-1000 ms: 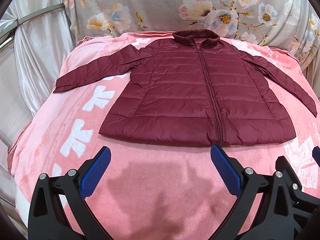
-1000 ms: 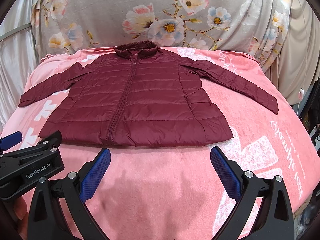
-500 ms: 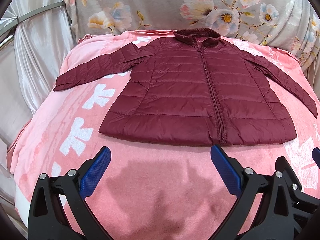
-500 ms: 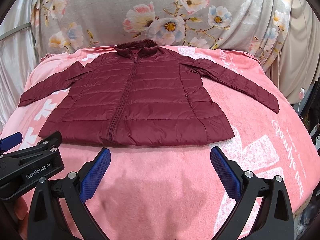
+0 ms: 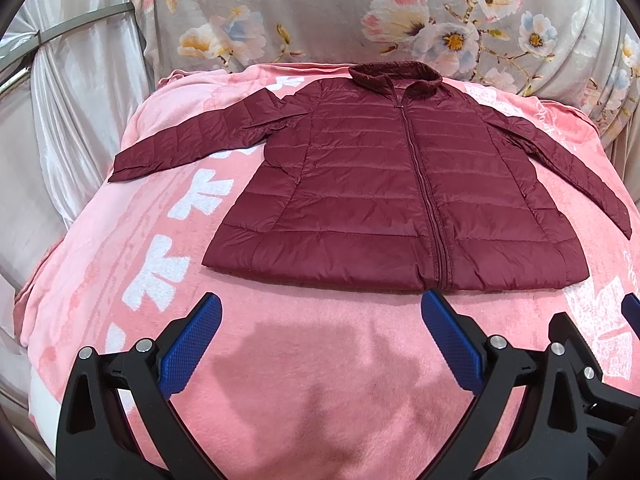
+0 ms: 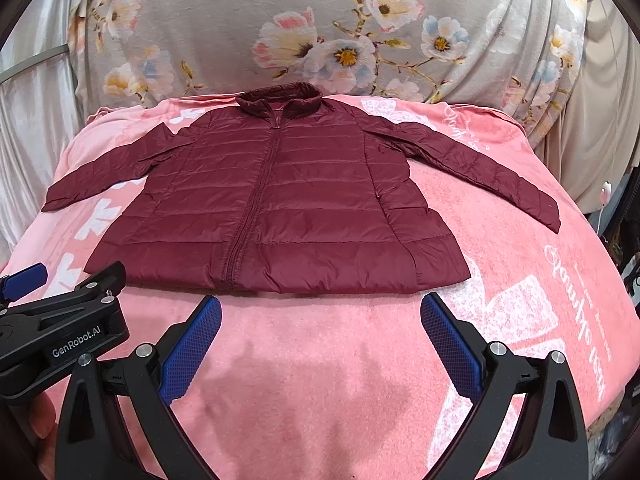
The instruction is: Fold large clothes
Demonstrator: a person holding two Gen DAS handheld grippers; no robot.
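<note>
A dark red quilted jacket (image 5: pixel 384 184) lies flat and zipped on a pink blanket (image 5: pixel 312 360), collar at the far side, both sleeves spread out. It also shows in the right wrist view (image 6: pixel 288 208). My left gripper (image 5: pixel 320 320) is open and empty, just short of the hem near the zip. My right gripper (image 6: pixel 320 320) is open and empty, just short of the hem's right half. The left gripper's body (image 6: pixel 60 328) shows at the left of the right wrist view.
A grey floral cloth (image 5: pixel 360 12) hangs behind the bed. A silvery curtain (image 5: pixel 68 100) hangs at the left. The blanket drops off at the left edge (image 5: pixel 36 288) and the right edge (image 6: pixel 612 280). A white cable (image 6: pixel 602 204) hangs at the right.
Both grippers have edged slightly towards the jacket's hem. The jacket has not moved and both grippers stay open.
</note>
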